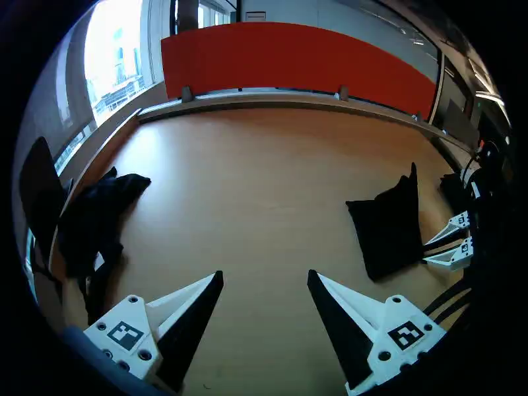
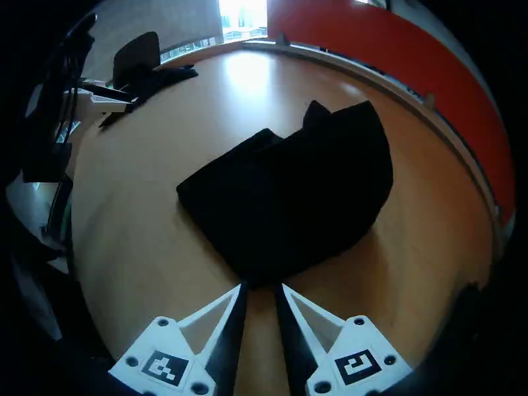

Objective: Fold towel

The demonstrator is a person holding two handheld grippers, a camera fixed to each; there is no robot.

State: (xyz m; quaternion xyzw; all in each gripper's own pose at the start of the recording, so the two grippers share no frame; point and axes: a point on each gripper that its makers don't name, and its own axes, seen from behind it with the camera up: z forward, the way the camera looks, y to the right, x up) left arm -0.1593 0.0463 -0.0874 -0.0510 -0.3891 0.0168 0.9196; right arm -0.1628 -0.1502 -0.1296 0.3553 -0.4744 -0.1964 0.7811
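Towel (image 1: 389, 228), black, crumpled at centre right of the left gripper view on wooden table (image 1: 264, 178), left gripper (image 1: 265, 284) fingers spread apart and empty at bottom, right gripper view, towel mid-frame, right gripper (image 2: 261, 287) fingers narrowed at its near edge, grasp cannot be told

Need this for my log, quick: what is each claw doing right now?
Left claw: open, holding nothing.
Right claw: closed on the near corner of the black towel.
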